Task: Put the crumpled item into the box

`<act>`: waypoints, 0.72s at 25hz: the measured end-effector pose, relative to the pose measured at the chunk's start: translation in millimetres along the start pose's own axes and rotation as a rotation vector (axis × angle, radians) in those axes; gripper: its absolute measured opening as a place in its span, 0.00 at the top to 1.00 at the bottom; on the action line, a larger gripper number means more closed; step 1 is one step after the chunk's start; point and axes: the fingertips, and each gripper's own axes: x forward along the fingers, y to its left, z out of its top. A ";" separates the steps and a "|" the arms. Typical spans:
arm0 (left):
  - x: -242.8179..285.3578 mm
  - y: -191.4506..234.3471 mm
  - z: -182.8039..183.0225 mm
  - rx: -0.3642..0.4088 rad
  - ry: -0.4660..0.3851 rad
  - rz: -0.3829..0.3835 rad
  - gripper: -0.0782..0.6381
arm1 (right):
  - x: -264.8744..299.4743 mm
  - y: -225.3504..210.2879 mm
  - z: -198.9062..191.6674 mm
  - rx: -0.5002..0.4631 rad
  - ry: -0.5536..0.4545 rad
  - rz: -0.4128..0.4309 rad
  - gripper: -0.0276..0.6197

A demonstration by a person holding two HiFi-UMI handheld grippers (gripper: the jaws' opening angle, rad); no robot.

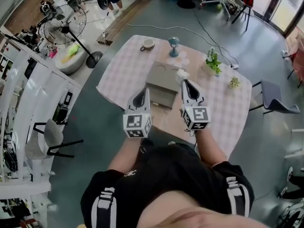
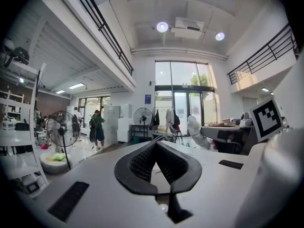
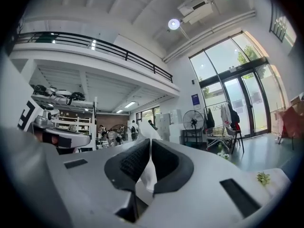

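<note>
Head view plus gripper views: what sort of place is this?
Probably a large open workshop or studio hall: a mezzanine railing, tall glass doors, white equipment shelves and a floor fan round a clothed table.

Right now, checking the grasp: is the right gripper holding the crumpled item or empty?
Holding: the right gripper has its jaws pressed on the white crumpled item, which pokes past them.

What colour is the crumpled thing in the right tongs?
White. The crumpled item shows best in the right gripper view.
</note>
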 end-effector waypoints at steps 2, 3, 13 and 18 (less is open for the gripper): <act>12.6 5.7 0.3 0.000 -0.002 -0.037 0.90 | 7.2 -2.9 -1.5 0.000 0.001 -0.035 0.93; 19.2 9.0 0.1 -0.003 -0.002 -0.057 0.90 | 11.5 -3.4 -1.9 -0.001 0.000 -0.050 0.93; 68.0 50.2 -1.4 0.016 -0.001 -0.244 0.90 | 47.5 2.3 -7.6 0.031 -0.006 -0.224 0.93; 78.2 70.2 -2.1 -0.001 0.009 -0.288 0.90 | 55.4 8.1 -14.6 0.040 0.015 -0.287 0.93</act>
